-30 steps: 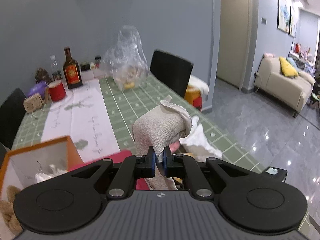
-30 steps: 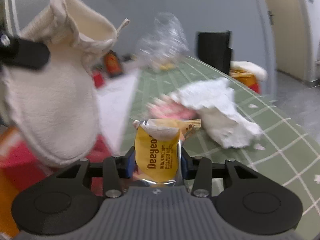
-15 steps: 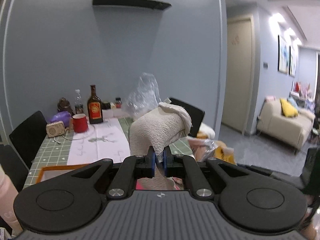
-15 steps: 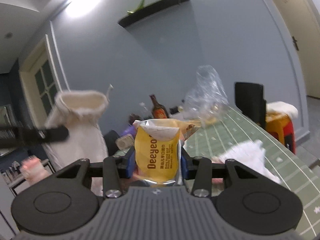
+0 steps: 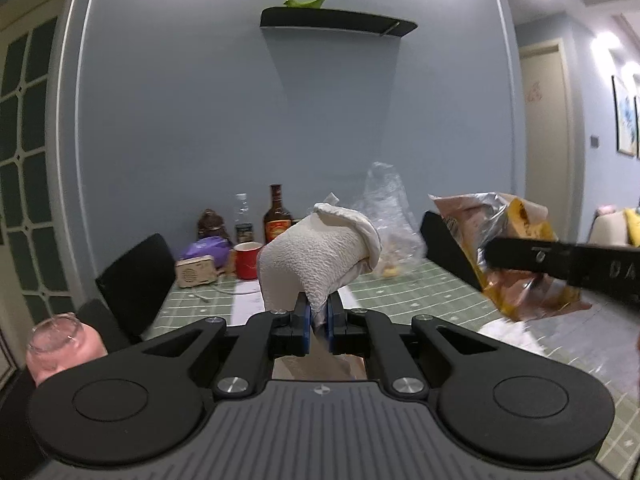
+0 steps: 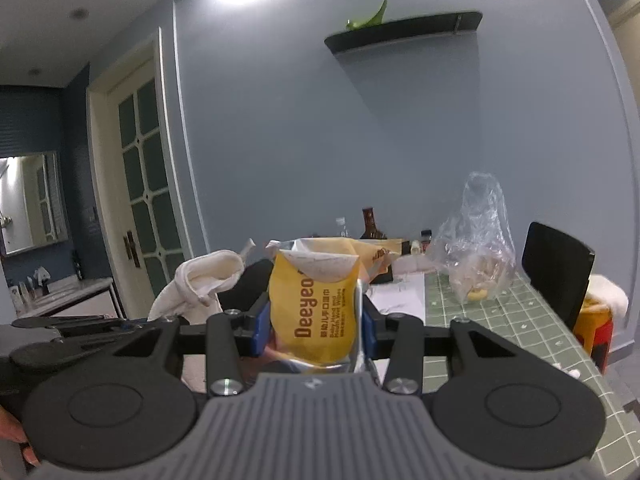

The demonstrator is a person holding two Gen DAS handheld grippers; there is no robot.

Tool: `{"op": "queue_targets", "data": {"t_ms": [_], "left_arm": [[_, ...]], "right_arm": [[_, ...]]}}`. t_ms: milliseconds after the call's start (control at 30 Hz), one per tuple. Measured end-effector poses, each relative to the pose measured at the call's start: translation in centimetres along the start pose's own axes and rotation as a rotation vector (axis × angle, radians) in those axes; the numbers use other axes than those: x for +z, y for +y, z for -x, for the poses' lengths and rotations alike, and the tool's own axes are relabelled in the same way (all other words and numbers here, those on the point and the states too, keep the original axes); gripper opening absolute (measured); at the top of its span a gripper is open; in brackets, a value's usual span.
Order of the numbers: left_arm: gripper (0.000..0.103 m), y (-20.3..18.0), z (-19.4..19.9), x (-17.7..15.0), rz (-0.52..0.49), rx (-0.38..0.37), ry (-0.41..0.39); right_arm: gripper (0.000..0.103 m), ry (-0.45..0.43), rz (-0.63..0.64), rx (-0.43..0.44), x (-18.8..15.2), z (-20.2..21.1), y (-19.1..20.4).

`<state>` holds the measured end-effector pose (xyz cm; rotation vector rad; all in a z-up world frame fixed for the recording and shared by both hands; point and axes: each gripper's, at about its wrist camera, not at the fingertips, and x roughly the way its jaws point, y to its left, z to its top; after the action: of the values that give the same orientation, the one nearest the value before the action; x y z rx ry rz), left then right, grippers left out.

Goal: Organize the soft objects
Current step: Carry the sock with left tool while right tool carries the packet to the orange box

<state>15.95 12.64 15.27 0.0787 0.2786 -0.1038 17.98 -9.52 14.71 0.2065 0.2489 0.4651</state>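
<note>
Both lifted off desk (image 5: 420, 292): left hand-held gripper (image 5: 318, 322) pinches towel (image 5: 316, 256) thin; right hand-held gripper (image 6: 316, 330) clamps wipes pack (image 6: 314, 308), clear for carrying.

The left gripper (image 5: 318, 320) pointed a little below level, its jaws nearly closed and pinching a fold of the cream towel (image 5: 316, 258), which stood up above the blue pads (image 5: 306, 326). The right gripper (image 6: 314, 328) also pointed slightly downward, its jaws set partway apart and pressed against both sides of the yellow wipes packet (image 6: 314, 308). In the right wrist view the left gripper showed edge-on at the left; in the left wrist view the right gripper crossed the right edge.
</note>
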Motion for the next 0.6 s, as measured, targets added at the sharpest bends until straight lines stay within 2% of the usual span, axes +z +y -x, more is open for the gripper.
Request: {"op": "queue_targets", "data": {"t_ms": [100, 167, 367, 467, 600], "left_arm": [[0.008, 1.3, -1.1, 0.2, 0.036, 0.008, 0.021], [0.008, 2.1, -1.9, 0.6, 0.080, 0.019, 0.041], [0.008, 3.4, -2.5, -0.9, 0.063, 0.012, 0.071], [0.008, 4.2, -2.9, -1.4, 0.081, 0.005, 0.110], [0.008, 5.4, -3.5, -1.8, 0.094, 0.032, 0.154]], "right_arm": [[0.043, 0.051, -0.095, 0.055, -0.3, -2.0, -0.1], [0.043, 0.083, -0.114, 0.078, -0.6, -3.1, 0.7], [0.043, 0.135, 0.001, 0.043, -1.5, -6.3, 3.8], [0.043, 0.200, 0.016, 0.053, -1.8, -8.5, 4.5], [0.043, 0.247, 0.017, 0.060, -2.3, -11.1, 4.9]]}}
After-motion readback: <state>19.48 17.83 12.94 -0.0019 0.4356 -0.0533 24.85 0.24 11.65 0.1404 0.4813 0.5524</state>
